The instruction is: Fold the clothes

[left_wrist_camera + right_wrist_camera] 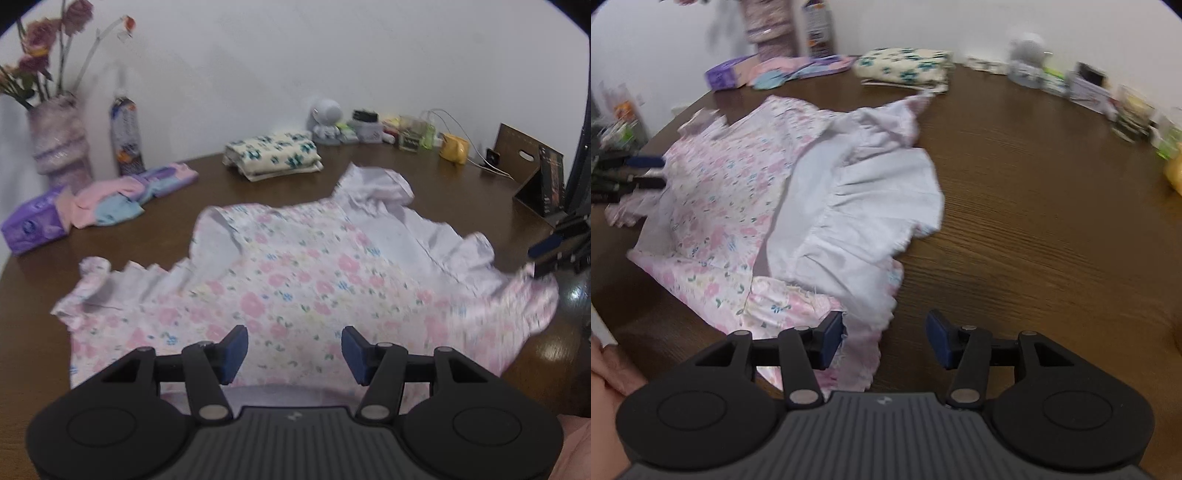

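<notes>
I hold both grippers over a pink floral garment (295,280) spread, rumpled, on a brown wooden table (1034,184); my judgement is that this is the laying-out or first-fold stage, with the ruffled edges turned over to show their white lining (864,206) and no neat fold made on this piece; my left gripper (294,349) hovers with its pads wide apart, gripping nothing, the floral cloth directly beneath and ahead of it; my right gripper (885,338) is likewise spread wide and empty, the garment's scalloped hem lying under its left pad and stretching ahead and to the left, bare table under its right pad; the next move, I judge, calls for closing each gripper on an edge or corner, flattening the turned-back ruffles; a folded cream floral cloth (273,155) sits well beyond the garment, ahead of both grippers.
</notes>
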Motion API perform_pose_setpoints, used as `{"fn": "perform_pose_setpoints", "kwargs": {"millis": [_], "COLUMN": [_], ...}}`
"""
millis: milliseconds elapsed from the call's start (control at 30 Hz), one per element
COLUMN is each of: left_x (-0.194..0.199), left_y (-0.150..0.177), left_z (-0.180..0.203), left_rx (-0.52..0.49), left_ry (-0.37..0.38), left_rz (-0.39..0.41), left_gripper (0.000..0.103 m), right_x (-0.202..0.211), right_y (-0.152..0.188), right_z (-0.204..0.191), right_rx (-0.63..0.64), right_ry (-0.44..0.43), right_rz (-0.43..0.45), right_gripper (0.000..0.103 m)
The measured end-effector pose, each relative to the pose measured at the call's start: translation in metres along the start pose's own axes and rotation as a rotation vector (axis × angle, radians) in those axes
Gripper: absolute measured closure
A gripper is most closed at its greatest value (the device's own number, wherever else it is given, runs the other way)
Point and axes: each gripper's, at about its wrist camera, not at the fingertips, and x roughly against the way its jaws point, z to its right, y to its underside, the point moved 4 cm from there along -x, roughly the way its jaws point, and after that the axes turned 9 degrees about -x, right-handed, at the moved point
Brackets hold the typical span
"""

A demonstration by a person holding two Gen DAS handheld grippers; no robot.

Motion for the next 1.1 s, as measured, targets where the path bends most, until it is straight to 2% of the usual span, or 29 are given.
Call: {"fn": "perform_pose_setpoints", "kwargs": {"millis": [67,233,400,533,700,933,967,1000,1033,1100], "left_x": [-0.008,-0.025,-0.019,-0.014,-0.007,-0.003,-0.001,0.002,0.007,0.023], "left_y": [0.007,0.033,0.044,0.048,0.052,0.054,0.054,0.053,0.048,0.024], "left_z": [0.003,0.005,0.004,-0.006,-0.011,-0.015,-0.019,-0.023,-0.026,-0.035], "left_rx": [0.009,0.032,0.011,0.036,0.069,0.127,0.134,0.140,0.135,0.105], "left_ry": [0.014,0.012,-0.052,-0.095,-0.134,-0.186,-0.192,-0.198,-0.203,-0.211], "left_rz": [-0.016,-0.075,-0.056,-0.062,-0.072,-0.104,-0.120,-0.136,-0.127,-0.051], "left_gripper": [0.048,0.048,0.046,0.046,0.046,0.046,0.047,0.052,0.055,0.054], "right_x": [0.007,0.012,-0.001,0.001,-0.006,-0.048,-0.053,-0.058,-0.062,-0.071], "right_y": [0.003,0.010,0.017,0.014,-0.004,-0.042,-0.050,-0.058,-0.066,-0.086], "right_z": [0.007,0.014,0.004,-0.002,-0.005,-0.030,-0.036,-0.042,-0.048,-0.058], "right_rx": [-0.037,-0.062,-0.065,-0.063,-0.071,-0.013,0.000,0.015,0.031,0.063], "right_ry": [0.032,0.033,-0.003,-0.048,-0.088,-0.150,-0.159,-0.163,-0.168,-0.163], "right_rz": [0.017,0.013,0.007,0.047,0.103,0.089,0.088,0.089,0.091,0.100], "right_gripper": [0.052,0.048,0.048,0.048,0.048,0.050,0.050,0.050,0.050,0.050]}}
